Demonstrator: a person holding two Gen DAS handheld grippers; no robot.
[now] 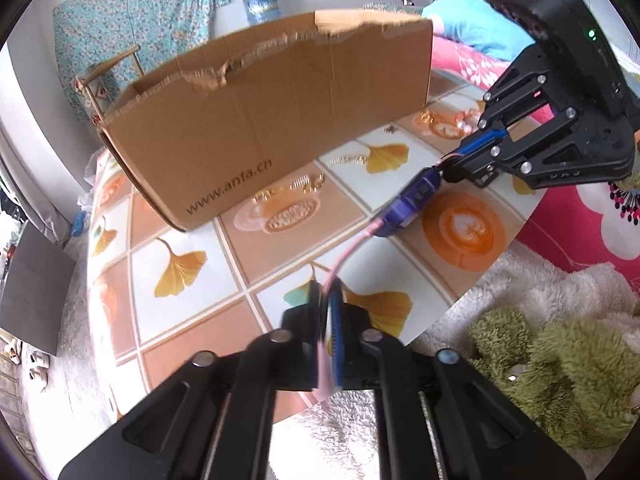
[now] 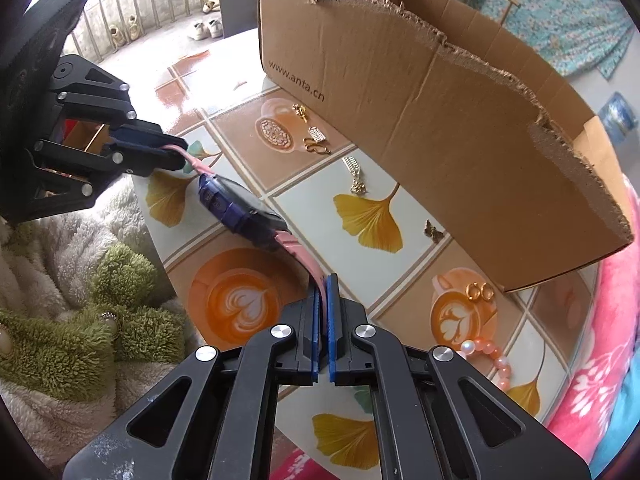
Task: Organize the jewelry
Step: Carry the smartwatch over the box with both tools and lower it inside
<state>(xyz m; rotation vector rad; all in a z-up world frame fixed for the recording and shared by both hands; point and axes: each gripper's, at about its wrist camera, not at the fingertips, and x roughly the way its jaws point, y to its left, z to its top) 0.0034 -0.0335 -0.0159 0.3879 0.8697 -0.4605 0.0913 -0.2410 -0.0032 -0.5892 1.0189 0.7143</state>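
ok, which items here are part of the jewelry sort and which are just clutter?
Job:
pink-strapped purple watch, held at both strap ends by left claw and right claw
torn brown cardboard box
gold hoop earrings
gold chain
pink bead bracelet

Clutter:
green plush blanket
pale shoes

Watch: dark blue-purple case on a pink strap, stretched diagonally above the table at centre left of the right wrist view, each strap end clamped. Gold earrings and chain pieces lie along the base of the cardboard box, upper centre. Two gold rings sit at lower right. Pink bead bracelet lies below them.
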